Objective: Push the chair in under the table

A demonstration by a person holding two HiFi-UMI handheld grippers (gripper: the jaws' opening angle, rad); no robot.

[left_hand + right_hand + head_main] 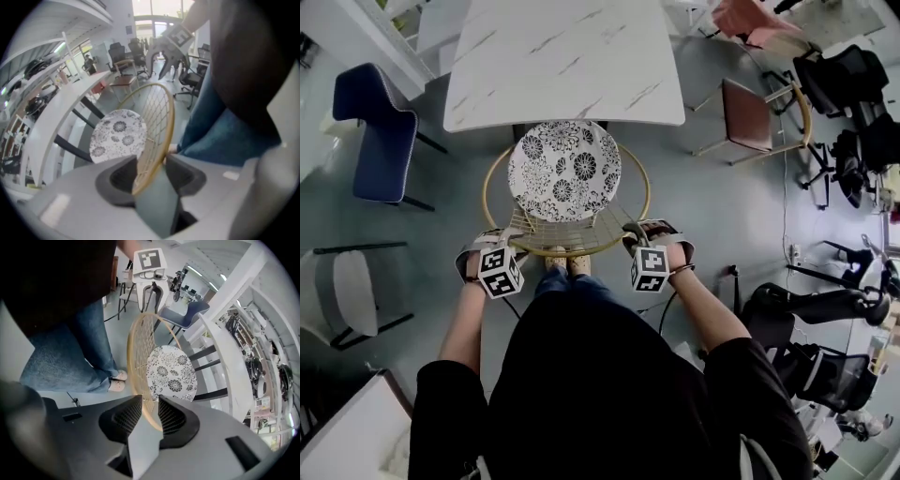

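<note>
Grippers: the left gripper (151,158) and the right gripper (150,399) stand with jaws apart. Each straddles the golden hoop (567,251) of the chair (564,171) back without pressing on it. The chair stands on the near side of the table (562,56), centred on its near edge. The front of the patterned seat (581,155) is at that edge, and the rest is out from under the table. Both grippers lie farther from the table than the seat, one toward each end of the hoop's rear arc. Handling, as judged: a thin metal frame with a wire lattice (567,232), light, stiff and smooth enough to slip. It is best held on the solid hoop, both sides pushed evenly toward the table.
</note>
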